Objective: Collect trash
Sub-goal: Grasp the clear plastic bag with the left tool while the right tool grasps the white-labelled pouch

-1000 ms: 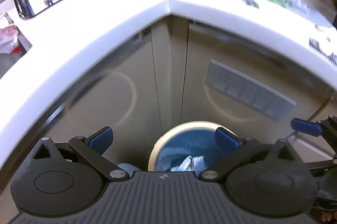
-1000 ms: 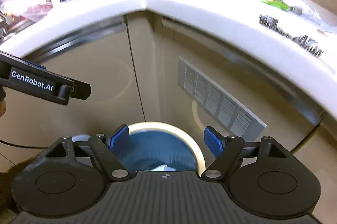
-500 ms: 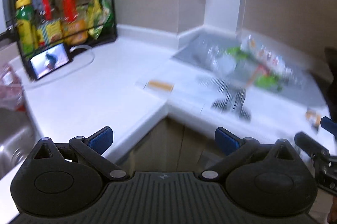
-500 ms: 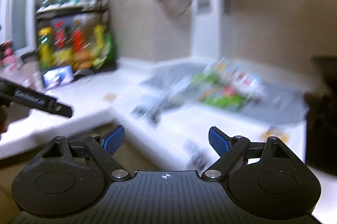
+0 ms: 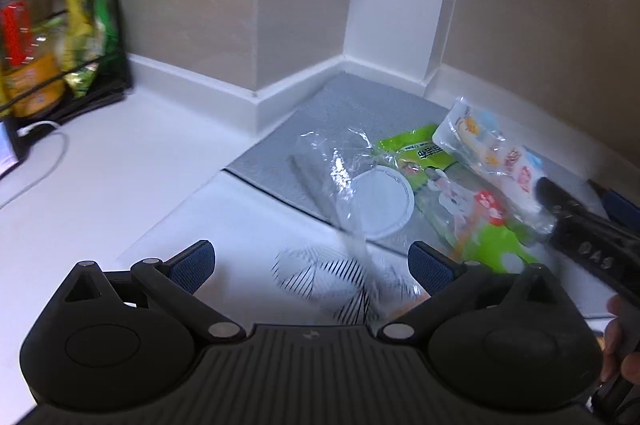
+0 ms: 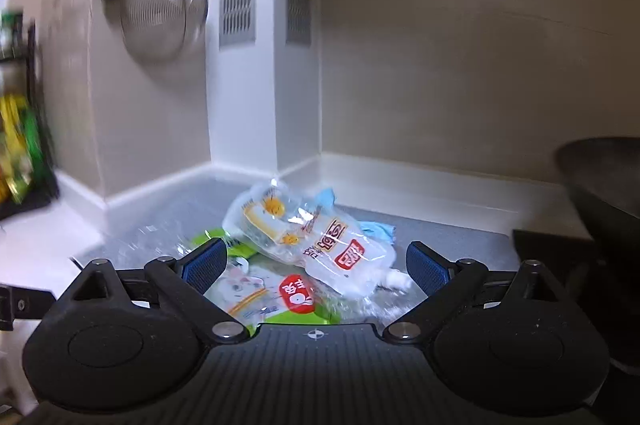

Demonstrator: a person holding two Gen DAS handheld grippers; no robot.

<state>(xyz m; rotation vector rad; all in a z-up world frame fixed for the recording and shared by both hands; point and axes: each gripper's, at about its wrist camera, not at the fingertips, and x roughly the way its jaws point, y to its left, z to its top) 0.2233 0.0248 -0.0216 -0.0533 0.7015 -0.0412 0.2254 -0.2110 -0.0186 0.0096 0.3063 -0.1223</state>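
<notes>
From the left wrist camera we see our left gripper (image 5: 311,262) with its blue fingers spread wide and nothing between them. It hangs over the white counter (image 5: 120,177). Just past the fingers lies a blurry clear wrapper with black stripes (image 5: 320,275). Farther on, a grey mat (image 5: 340,113) fills the corner, and the trash sits on it: a clear plastic bag (image 5: 332,161), a round white lid (image 5: 380,201), a green packet (image 5: 412,145) with writing too small to read, and a clear pouch (image 5: 492,157) with yellow and red pictures. Our right gripper (image 5: 592,225) pokes in from the right, close to the pouch. A black rack with bottles (image 5: 60,45) stands far left.

From the right wrist camera our right gripper (image 6: 316,262) has just been opening its jaws, and they stand wide with nothing held. The clear pouch (image 6: 308,237) lies right ahead between the fingers, not touched. It has a red label with white letters we cannot read. A green and white packet (image 6: 256,291) lies under it. A metal strainer (image 6: 160,13) hangs on the wall. A dark pan (image 6: 600,177) sits at the right.
</notes>
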